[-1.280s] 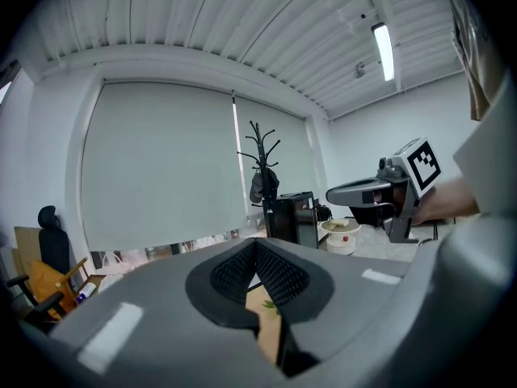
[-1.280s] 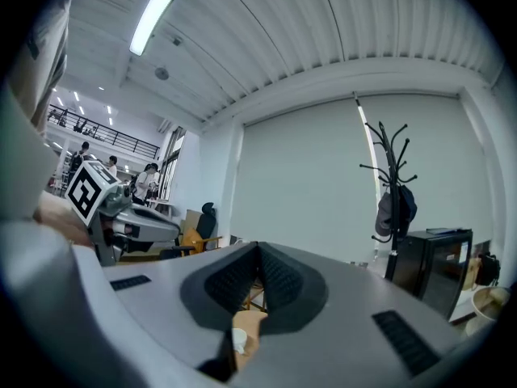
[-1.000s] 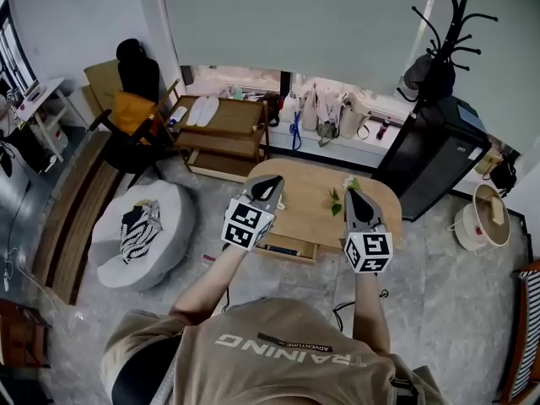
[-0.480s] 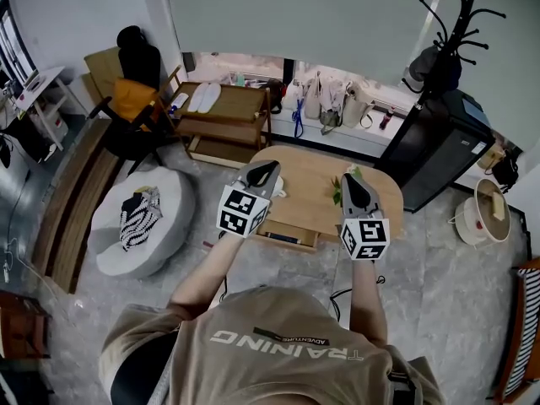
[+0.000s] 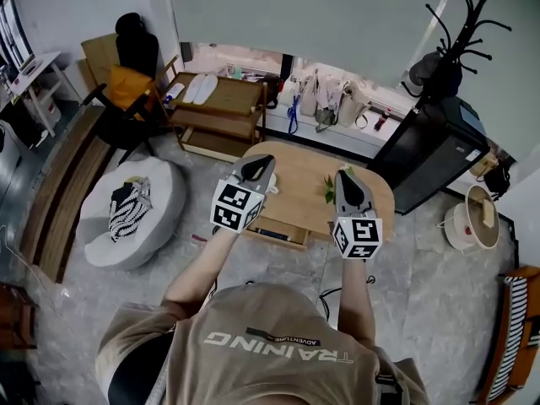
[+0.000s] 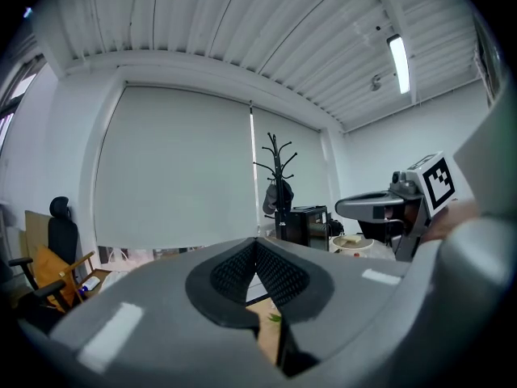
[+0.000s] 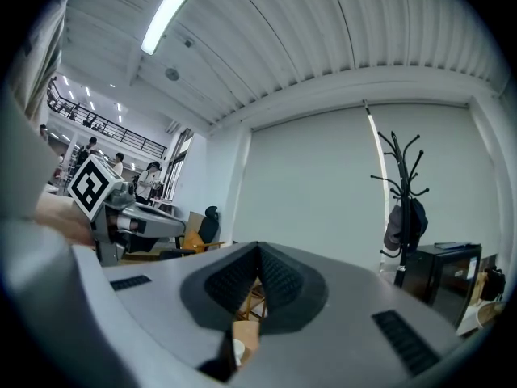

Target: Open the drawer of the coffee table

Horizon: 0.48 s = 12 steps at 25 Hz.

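Left gripper point(image 5: 256, 166) pressed together, empty, held level above the coffee table point(image 5: 300, 189). Drawer point(image 5: 276, 234) is in the table's near edge, below and person-side of the tips, its front running left-right. Right gripper point(image 5: 344, 179) closed and empty too. Left looks nearer.

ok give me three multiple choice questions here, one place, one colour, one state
1. Where is the beanbag? A left of the coffee table B on the coffee table C on a chair
2. What colour is the cabinet beside the coat rack? A white B black C red
3. How are the jaws of the left gripper? A wide apart B shut on a cup C shut, empty
Answers: 1 A, it sits on the floor at the table's left. 2 B, its sides are black. 3 C, the pads meet with nothing between.
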{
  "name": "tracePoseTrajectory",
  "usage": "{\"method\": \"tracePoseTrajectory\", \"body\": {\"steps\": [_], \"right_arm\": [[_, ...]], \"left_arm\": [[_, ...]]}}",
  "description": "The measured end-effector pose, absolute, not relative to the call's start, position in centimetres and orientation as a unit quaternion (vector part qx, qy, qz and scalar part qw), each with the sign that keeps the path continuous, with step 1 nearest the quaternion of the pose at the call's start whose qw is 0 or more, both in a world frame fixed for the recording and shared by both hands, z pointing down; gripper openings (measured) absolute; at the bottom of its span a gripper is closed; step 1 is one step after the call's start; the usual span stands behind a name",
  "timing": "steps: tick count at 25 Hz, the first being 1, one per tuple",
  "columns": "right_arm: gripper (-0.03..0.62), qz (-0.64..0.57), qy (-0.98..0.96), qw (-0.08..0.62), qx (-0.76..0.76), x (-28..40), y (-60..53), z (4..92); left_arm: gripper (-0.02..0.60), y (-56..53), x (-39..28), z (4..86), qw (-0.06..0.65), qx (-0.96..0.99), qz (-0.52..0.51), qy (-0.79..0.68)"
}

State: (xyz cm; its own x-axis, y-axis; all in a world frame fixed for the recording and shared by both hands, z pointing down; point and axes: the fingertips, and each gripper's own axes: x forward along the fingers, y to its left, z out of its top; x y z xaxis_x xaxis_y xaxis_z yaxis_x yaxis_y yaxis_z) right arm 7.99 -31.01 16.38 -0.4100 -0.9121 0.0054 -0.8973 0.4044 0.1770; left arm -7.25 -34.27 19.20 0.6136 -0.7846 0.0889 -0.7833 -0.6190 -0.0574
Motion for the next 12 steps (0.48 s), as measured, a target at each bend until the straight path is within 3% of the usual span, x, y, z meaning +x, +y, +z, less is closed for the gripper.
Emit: {"method": "tracePoseTrajectory", "body": {"steps": [12], "right_arm": [[0.005,-0.076,-0.841,0.06,0.532,7.18,-30.89,16.37]], "left_arm": [[0.006,-34.52,-7.68,18.82,-0.003,-0.897,-0.039,0.44]]}}
